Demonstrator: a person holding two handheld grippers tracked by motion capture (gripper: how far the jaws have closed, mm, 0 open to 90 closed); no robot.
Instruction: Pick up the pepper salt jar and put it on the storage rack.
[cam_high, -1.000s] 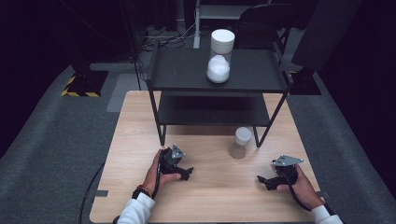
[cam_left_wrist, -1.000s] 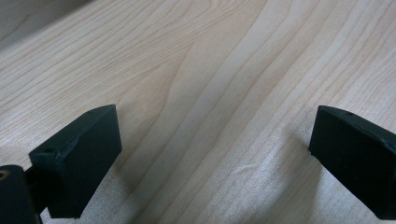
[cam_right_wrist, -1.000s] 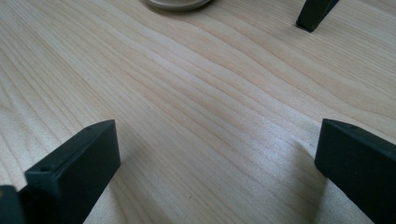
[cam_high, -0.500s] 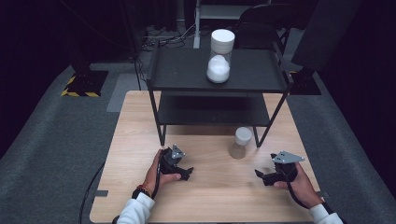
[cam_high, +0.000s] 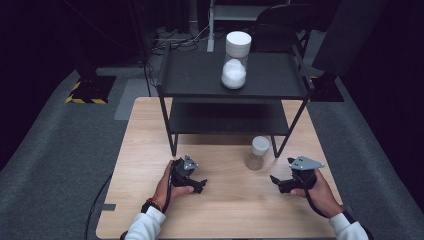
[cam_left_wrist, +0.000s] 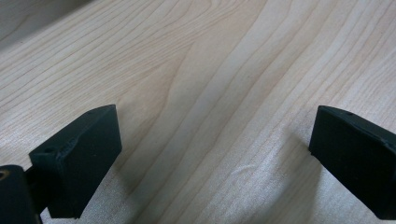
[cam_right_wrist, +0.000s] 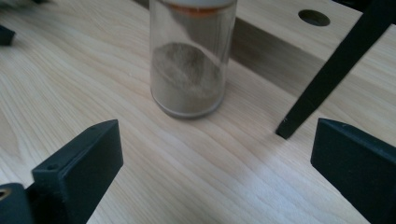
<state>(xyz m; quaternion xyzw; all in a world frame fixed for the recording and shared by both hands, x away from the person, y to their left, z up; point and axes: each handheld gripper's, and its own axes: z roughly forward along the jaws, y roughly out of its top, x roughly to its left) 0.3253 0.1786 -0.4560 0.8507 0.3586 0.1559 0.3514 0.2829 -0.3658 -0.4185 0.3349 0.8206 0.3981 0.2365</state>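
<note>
We see a pale wooden surface (cam_high: 225, 210), dark room, small clear jar (cam_right_wrist: 189, 60) (brown powder inside), right tool (cam_high: 280, 182) wide open and empty, left tool (cam_high: 200, 186) too.

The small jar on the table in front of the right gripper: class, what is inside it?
The small jar holds brownish powder, heaped unevenly in its lower part; the glass above it is empty. A white lid caps it, so the very top is hidden. The right gripper, jaws open, points toward it without touching.

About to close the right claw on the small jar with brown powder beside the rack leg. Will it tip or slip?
The small jar is tall and narrow, so a high nudge could probably tip it. Its clear smooth wall looks slippery and may be breakable. It is only part full, so likely light. The right claw stands open, short of it.
</note>
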